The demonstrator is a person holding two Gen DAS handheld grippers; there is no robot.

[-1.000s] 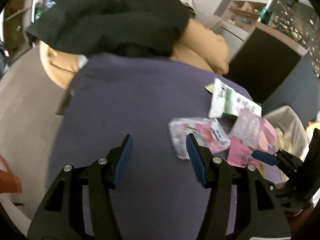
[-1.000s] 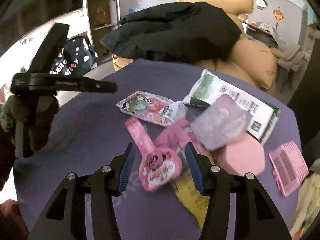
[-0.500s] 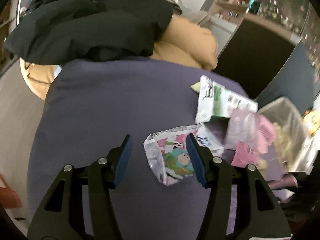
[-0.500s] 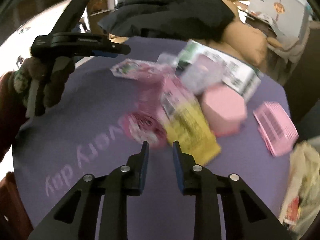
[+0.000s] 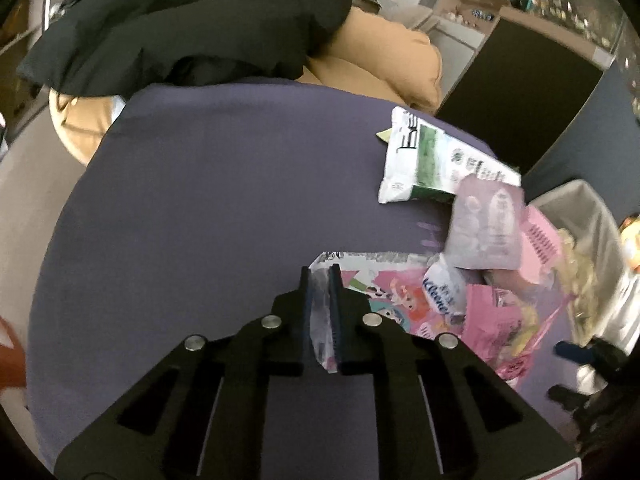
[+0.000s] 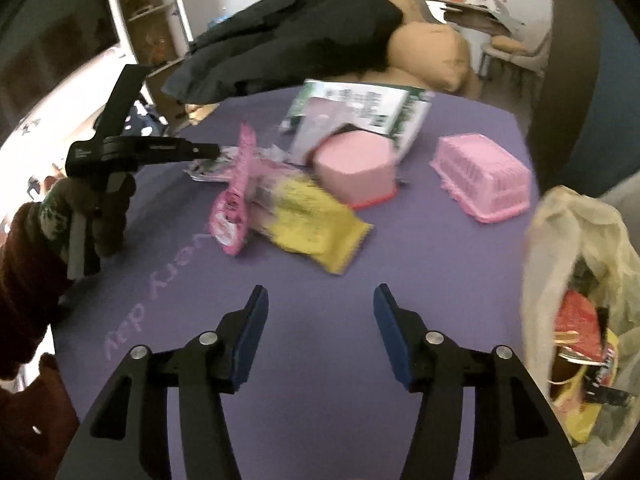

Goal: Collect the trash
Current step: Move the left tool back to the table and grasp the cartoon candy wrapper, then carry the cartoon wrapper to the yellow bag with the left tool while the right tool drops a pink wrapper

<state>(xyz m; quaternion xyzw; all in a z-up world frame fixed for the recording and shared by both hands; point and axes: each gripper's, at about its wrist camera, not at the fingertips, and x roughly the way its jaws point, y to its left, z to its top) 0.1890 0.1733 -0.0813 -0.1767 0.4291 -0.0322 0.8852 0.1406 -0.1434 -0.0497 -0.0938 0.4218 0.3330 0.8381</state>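
My left gripper (image 5: pixel 320 300) is closing, and its pads pinch the crumpled edge of a cartoon-printed wrapper (image 5: pixel 384 292) on the purple table (image 5: pixel 208 200). In the right wrist view this same gripper (image 6: pixel 212 150) is held by a gloved hand (image 6: pixel 92 208) at the left of the litter pile. My right gripper (image 6: pixel 318 300) hangs over bare purple cloth, its jaws opening with nothing between them. Ahead of it lie a yellow packet (image 6: pixel 316 216) and a pink wrapper (image 6: pixel 232 208). An open plastic trash bag (image 6: pixel 580 280) sits at its right.
A green-and-white packet (image 6: pixel 360 108), a lilac pouch (image 5: pixel 484 228), a pink hexagonal box (image 6: pixel 354 168) and a pink basket (image 6: pixel 484 176) lie farther back. A black garment (image 5: pixel 192 20) covers tan cushions (image 5: pixel 384 68) beyond the table's far edge.
My left gripper moved up to the cartoon wrapper and closed on its edge. My right gripper shut, then opened again, and swung right so the trash bag came into view.
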